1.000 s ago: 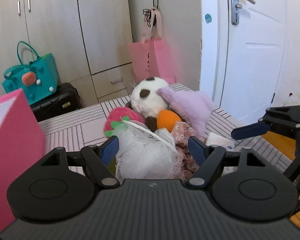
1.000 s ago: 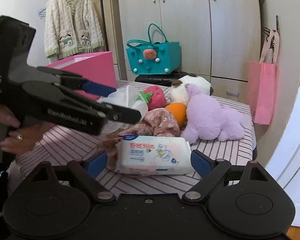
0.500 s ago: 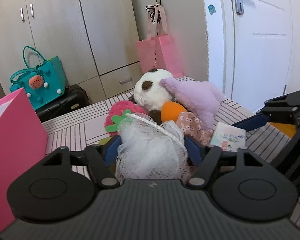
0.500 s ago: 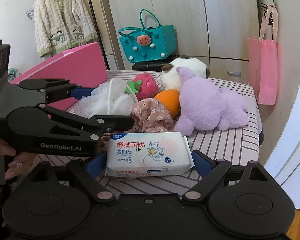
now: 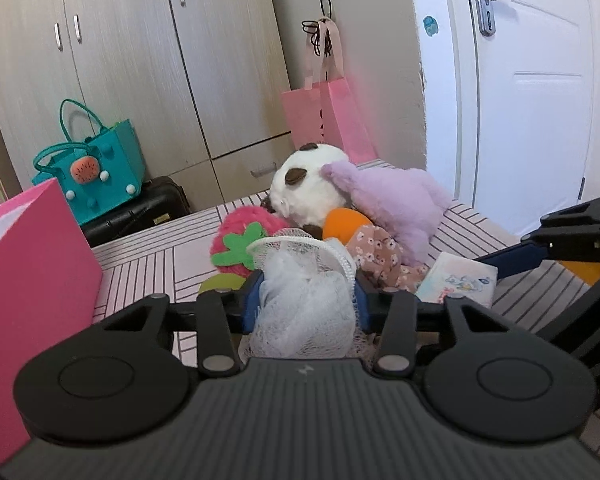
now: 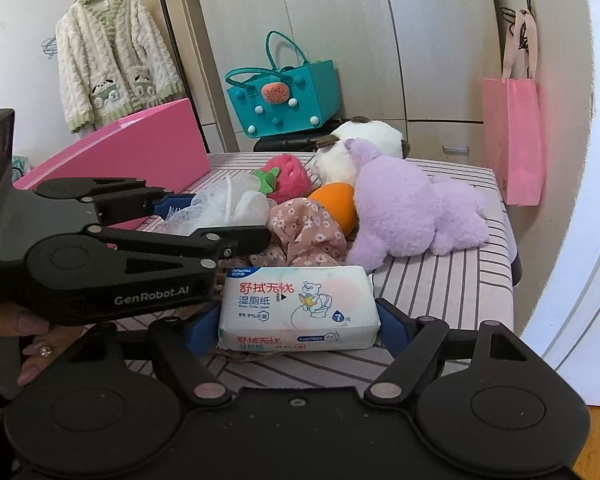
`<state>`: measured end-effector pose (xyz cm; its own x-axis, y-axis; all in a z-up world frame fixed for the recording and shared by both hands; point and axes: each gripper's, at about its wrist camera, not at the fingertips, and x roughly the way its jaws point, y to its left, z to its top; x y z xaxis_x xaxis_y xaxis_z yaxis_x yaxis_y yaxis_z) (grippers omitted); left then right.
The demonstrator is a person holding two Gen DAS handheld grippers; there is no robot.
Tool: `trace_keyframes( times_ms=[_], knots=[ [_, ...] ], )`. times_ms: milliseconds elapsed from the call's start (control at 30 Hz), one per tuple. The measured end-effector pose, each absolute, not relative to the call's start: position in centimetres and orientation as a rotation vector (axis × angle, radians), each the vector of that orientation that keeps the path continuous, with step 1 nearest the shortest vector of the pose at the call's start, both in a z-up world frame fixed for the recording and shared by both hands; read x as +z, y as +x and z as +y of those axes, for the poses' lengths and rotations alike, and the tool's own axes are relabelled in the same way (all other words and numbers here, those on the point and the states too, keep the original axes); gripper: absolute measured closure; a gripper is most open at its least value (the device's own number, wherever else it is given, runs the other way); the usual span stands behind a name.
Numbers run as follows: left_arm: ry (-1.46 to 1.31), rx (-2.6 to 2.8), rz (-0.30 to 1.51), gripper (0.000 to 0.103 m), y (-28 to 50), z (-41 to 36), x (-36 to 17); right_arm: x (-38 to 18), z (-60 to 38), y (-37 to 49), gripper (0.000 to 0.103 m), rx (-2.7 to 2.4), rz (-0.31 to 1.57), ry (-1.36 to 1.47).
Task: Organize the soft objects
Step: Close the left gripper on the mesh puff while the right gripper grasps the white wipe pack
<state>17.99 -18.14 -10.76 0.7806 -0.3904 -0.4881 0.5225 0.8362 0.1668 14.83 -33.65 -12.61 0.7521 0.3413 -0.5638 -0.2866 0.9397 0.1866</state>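
Left gripper (image 5: 306,300) closing, pinching white mesh bath pouf (image 5: 306,304) over striped bed (image 5: 140,264); right gripper (image 6: 298,322) closing around white wet-wipe pack (image 6: 298,308), pads not clearly pressing; risks: netting tearing free, slick pack squirting out.

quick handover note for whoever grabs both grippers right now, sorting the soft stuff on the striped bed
Left gripper: jaws closing, pads already pressing the white mesh bath pouf.
Right gripper: jaws closing around the white pack of wet wipes; no firm grip visible yet.
On the striped bed: purple plush toy, white-and-brown plush, red plush strawberry, orange soft ball, floral pink cloth.
Big pink box stands at left.
Done: nothing visibly put away. Left: everything.
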Motion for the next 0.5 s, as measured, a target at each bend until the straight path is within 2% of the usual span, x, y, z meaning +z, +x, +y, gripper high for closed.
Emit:
trace_keyframes(
  times_ms=[500],
  knots=[
    [0.140, -0.550, 0.425, 0.059, 16.5, -14.7, -8.4, -11.2, -34.0, 12.7, 0.020, 0.309, 0.580, 0.106]
  ],
)
